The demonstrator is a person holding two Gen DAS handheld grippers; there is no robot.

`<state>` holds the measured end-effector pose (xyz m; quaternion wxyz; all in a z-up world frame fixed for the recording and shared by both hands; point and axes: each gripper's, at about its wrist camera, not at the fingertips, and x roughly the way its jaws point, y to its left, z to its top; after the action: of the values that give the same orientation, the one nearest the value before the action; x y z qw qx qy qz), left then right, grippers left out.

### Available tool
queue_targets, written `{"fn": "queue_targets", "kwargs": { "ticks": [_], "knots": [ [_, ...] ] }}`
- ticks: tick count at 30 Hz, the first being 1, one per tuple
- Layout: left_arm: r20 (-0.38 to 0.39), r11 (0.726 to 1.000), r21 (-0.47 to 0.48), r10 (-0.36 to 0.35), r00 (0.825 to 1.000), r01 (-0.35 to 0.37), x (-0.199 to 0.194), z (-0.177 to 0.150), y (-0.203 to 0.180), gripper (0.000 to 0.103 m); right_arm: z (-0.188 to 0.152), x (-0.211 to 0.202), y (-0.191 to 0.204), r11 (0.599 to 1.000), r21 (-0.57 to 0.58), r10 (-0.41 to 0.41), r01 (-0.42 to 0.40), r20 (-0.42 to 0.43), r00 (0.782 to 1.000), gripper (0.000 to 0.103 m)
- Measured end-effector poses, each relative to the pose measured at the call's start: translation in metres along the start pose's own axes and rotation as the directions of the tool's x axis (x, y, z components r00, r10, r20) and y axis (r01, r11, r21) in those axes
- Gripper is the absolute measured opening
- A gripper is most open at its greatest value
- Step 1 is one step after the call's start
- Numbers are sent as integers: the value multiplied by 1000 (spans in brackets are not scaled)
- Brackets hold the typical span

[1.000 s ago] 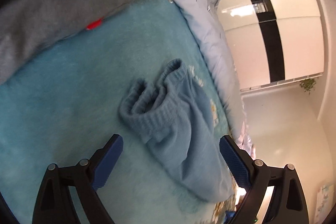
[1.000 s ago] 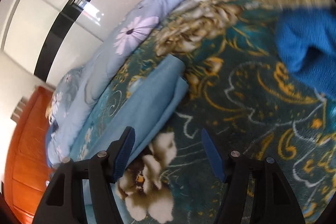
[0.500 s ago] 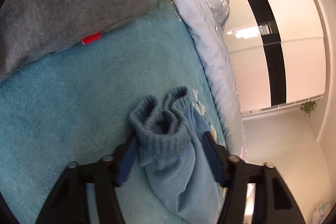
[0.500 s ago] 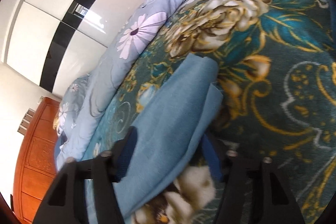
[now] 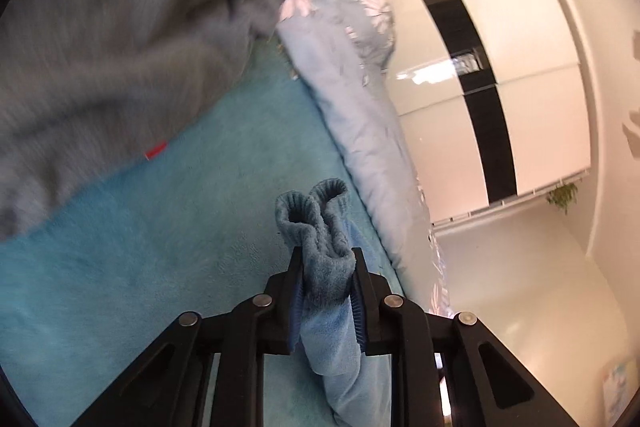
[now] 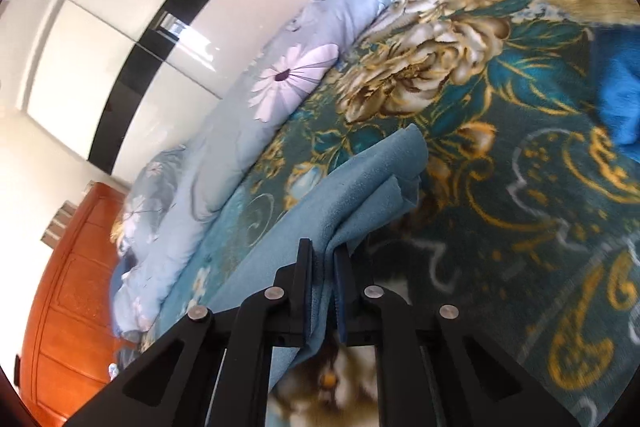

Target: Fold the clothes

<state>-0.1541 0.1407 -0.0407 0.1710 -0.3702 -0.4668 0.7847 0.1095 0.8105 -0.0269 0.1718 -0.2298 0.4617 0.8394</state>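
A teal blanket (image 5: 152,227) fills the lower left of the left wrist view, and its flowered side (image 6: 520,187) fills the right half of the right wrist view. A grey garment (image 5: 112,39) is heaped at the upper left of the left view. A pale blue floral quilt (image 5: 352,99) runs along the bed's edge. A bright blue cloth (image 6: 616,99) sits at the right edge of the right view.

The blue garment (image 6: 360,195) lies stretched between the two grippers, so its long axis seems to run from one hand to the other. Each hand is nearest its own end. In the right view the cloth runs from bottom centre up toward mid-frame, its folded flat end draping just past the fingertips.

The left gripper (image 5: 326,259) has just been closing and is clenched on the ribbed cuffs (image 5: 316,219), which bunch up above the jaws at lower centre. The rest of the cloth hangs down between the fingers. The right gripper (image 6: 322,251) has also just been closing and pinches the flat end, its jaws nearly together with layers of fabric between them.

With both ends held, I judge the next move brings one end over toward the other.
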Motion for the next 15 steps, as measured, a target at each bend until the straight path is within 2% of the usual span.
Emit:
{"fn": "queue_targets", "kwargs": {
  "ticks": [3, 6, 11, 15],
  "knots": [
    [15, 1000, 1, 24, 1000, -24, -16, -1, 9, 22, -13, -10, -11, 1000, 16, -7, 7, -23, 1000, 10],
    [-6, 998, -3, 60, 998, -60, -20, 1, 21, 22, -22, -9, -23, 999, 36, -34, 36, -60, 998, 10],
    [-47, 992, -3, 126, 991, -127, -13, 1, 41, 22, -30, -6, -35, 998, 56, -23, 28, -82, 996, 13],
    [-74, 987, -14, 157, 985, -158, -14, -6, 49, 27, -31, -7, -38, 998, 52, -31, 36, -88, 996, 13]
  ]
}}
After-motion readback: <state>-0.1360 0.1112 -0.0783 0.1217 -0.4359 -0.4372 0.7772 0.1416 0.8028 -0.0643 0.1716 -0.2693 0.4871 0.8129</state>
